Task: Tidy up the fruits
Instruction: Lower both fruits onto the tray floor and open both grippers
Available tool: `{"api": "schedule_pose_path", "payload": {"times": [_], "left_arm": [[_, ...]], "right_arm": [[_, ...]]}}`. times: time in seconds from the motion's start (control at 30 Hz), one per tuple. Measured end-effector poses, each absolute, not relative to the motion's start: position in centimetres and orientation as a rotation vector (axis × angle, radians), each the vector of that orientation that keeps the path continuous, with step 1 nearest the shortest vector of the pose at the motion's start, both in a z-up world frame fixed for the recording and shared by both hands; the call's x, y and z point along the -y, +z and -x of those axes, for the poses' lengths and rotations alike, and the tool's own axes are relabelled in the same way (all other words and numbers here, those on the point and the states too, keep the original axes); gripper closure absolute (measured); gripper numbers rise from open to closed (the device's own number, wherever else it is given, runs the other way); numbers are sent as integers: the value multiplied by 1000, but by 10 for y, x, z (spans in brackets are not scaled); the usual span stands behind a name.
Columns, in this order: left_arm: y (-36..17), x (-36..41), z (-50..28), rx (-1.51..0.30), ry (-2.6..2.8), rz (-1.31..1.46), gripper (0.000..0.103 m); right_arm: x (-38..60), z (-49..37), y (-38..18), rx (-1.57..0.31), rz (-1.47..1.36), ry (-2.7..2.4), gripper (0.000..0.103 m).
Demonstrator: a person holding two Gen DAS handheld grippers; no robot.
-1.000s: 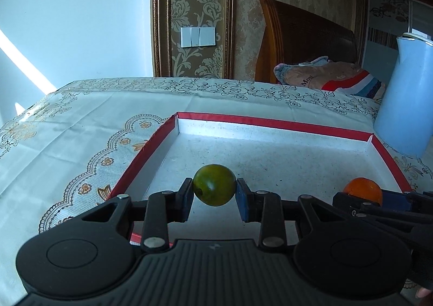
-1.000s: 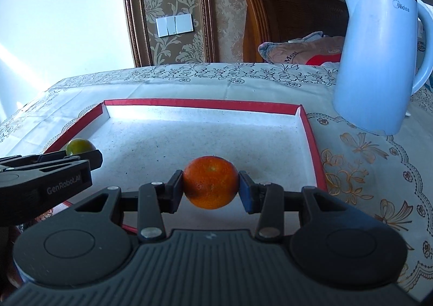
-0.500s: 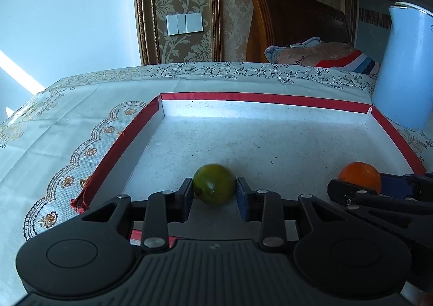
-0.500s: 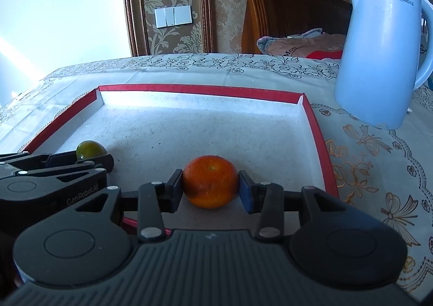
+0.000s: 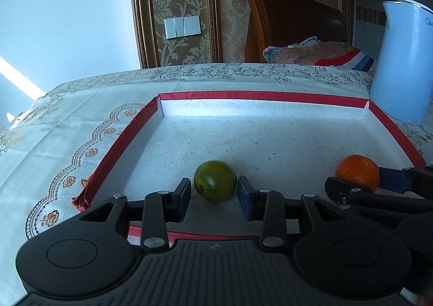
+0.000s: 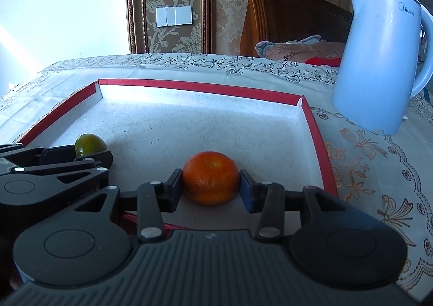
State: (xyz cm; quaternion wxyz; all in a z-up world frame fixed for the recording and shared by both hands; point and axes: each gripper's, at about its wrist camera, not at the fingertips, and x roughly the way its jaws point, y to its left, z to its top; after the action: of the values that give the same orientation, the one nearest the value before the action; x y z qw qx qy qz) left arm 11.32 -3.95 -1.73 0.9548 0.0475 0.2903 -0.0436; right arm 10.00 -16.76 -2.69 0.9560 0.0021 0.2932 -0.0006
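1. My left hand-held gripper (image 5: 213,195) sits low over the near part of the tray (image 5: 259,95), with the green fruit (image 5: 215,184) between its fingers
2. Its jaws have just been opening; I see a slim gap on each side of the green fruit, so it is released, and the fruit rests on the tray floor near the left wall
3. My right hand-held gripper (image 6: 210,190) is to the right of the left one, also over the near part of the tray, with the orange (image 6: 211,177) between its pads
4. Both pads look pressed to the orange's sides, so I read it as grasping the orange, which touches the tray floor
5. The tray is red-rimmed with a pale speckled floor and lies on the table (image 6: 360,170) with a patterned cloth
6. A pale blue kettle (image 6: 379,62) stands upright on the table beyond the tray's far right corner
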Motion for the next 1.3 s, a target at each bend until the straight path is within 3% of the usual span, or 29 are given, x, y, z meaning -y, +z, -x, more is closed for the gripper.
{"api": "schedule_pose_path", "payload": {"times": [0.07,0.2,0.53,0.77,1.0,1.13,1.3], "left_arm": [[-18,40,-112,-587,-88,-103,67],[-18,39,-110,-589,-73,-105,56],[-16,39,-100,-601,-58,-106,56],[-14,32,-91,-604,-89,-71,55],[-12,35,-85,-594,-81,-85,56],[-12,36,-83,-582,-68,-95,55],[-10,39,-79,-541,-38,-130,55]], "right_arm": [[167,-100,-27,-594,-5,-1,61],[167,-100,-27,-592,-4,-3,61],[168,-96,-26,-594,0,6,61],[168,-95,-26,-597,4,0,53],[170,-92,-27,-598,-5,-1,52],[171,-93,-28,-592,-4,-13,43],[173,-90,-24,-547,-4,-11,43]]}}
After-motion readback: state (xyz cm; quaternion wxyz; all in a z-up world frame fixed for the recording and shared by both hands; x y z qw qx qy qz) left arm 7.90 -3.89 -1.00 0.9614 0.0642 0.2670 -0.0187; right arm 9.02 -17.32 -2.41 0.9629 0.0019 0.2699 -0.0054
